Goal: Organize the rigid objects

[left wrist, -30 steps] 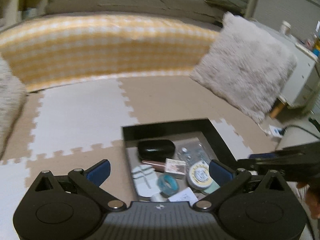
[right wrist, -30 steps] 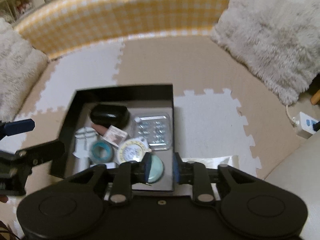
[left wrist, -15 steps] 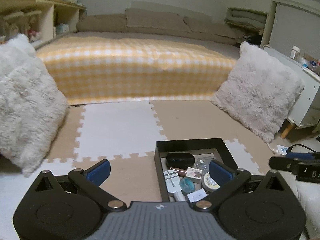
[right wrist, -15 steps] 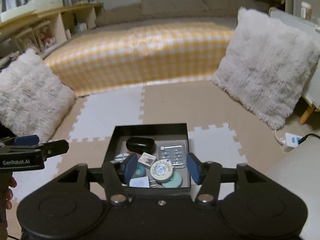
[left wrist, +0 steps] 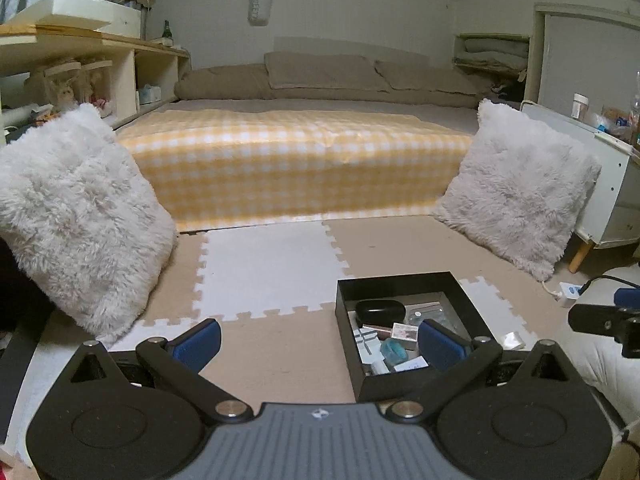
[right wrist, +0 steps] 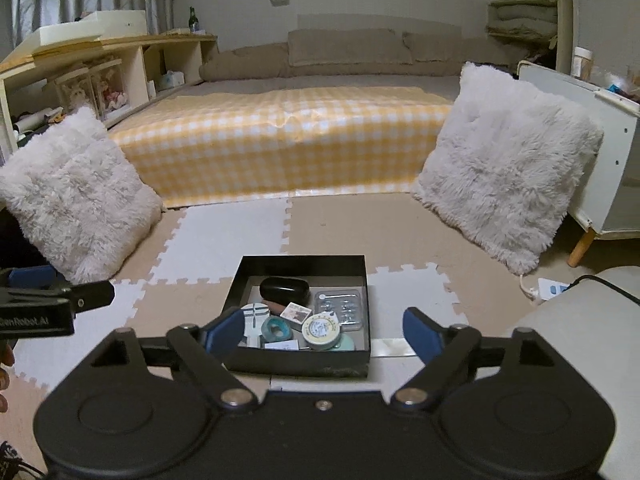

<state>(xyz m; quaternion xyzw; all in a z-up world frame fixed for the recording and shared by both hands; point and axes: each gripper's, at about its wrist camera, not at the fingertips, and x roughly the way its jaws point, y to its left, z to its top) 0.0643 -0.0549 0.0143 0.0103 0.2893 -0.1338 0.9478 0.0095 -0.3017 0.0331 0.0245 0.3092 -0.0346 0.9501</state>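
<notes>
Nearest, right gripper (right wrist: 318,334): jaws wide apart, having just been opening, nothing between the pads. Left gripper (left wrist: 318,342): jaws likewise wide, empty.

Just beyond, black box (right wrist: 304,258) on the foam floor mat (right wrist: 224,240), open-topped, holding the small goods. Along its far wall, a black case (right wrist: 284,289); by the right wall, a clear blister pack (right wrist: 342,307); toward the near wall, a round tin (right wrist: 321,330), a teal tape roll (right wrist: 276,329), a small printed carton (right wrist: 295,312) and a white card (right wrist: 253,320).

Handling, by judgement: all light and stiff; tin and case smooth, likely slippery, best pinched across their short width; blister pack thin, liable to crack, best taken by an edge.

Farther off, two shaggy cushions (right wrist: 80,192) at the mat's left and right edges, then a yellow checked bed cover (right wrist: 280,140).
</notes>
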